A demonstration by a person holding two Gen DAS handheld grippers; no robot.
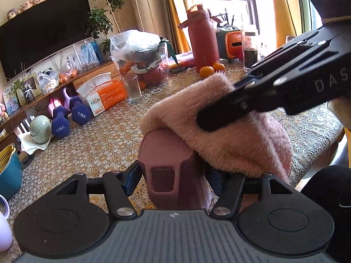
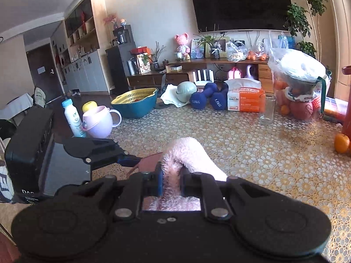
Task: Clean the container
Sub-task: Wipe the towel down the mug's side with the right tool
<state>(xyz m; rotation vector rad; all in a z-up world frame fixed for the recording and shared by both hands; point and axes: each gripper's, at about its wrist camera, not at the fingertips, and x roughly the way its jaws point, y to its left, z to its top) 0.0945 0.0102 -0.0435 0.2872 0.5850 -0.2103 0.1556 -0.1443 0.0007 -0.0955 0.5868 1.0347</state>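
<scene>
My left gripper (image 1: 173, 175) is shut on a mauve container (image 1: 166, 153), which stands upright between the blue pads just above the table. A fluffy pink cloth (image 1: 219, 135) lies draped over the container's top and right side. My right gripper (image 1: 210, 120) reaches in from the right, shut on that cloth. In the right wrist view the cloth (image 2: 188, 151) is pinched between the right gripper (image 2: 172, 175) pads and folds forward over the container's rim (image 2: 151, 161). One left finger (image 2: 127, 160) touches the container from the left. The cloth hides the container's opening.
The table (image 2: 263, 164) has a lace-patterned cover. On it stand an empty glass (image 1: 133, 87), a tissue box (image 1: 105, 96), blue dumbbells (image 1: 70, 118), a red bottle (image 1: 203, 37), oranges (image 1: 207, 71), a lilac cup (image 2: 98, 121) and a blue basin (image 2: 136, 107).
</scene>
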